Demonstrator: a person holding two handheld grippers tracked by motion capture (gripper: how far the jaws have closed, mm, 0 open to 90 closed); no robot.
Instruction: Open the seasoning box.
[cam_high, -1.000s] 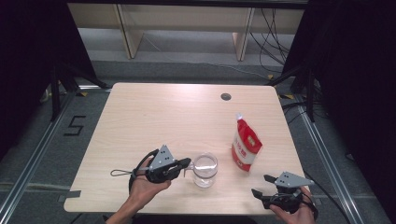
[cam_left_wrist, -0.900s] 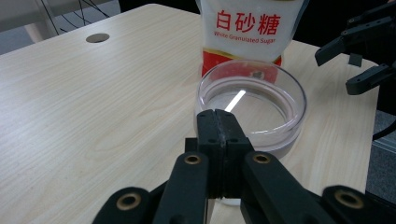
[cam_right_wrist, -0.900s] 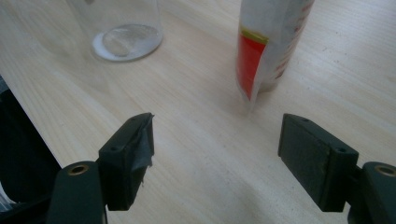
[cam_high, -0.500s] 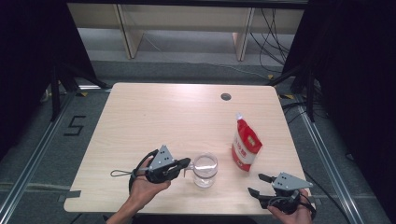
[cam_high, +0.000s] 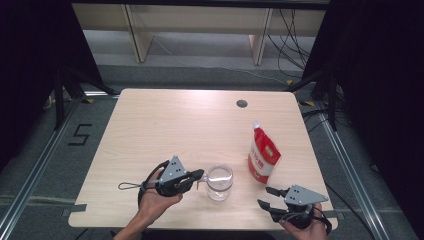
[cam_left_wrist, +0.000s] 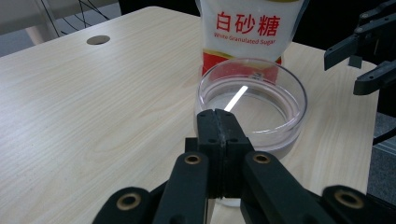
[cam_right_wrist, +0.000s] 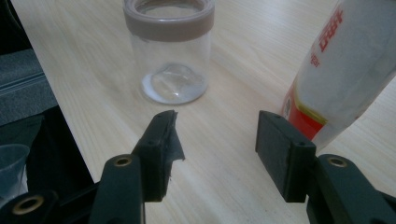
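While the high view lays out the whole desk (cam_high: 165, 125), finer detail is given by the two gripper views. From above, the left gripper (cam_high: 200, 176) is seen at the rim of a clear jar (cam_high: 220, 181) near the front edge of the desk, with a red-and-white sugar pouch (cam_high: 263, 155) standing just beside the jar to the right, and the right gripper (cam_high: 266, 197) near the front right corner, apart from both. In the left gripper view, the left gripper's jaws are seen pressed fully together at the near rim of the jar, though whether the rim is pinched between them cannot be told; the pouch's printed label is readable there, while its top is cut off. In the right gripper view, the right gripper's jaws are seen apart with nothing between them, having just been closing; the jar's base is shown resting on the desk, and the pouch is blurred and cropped at the right edge.
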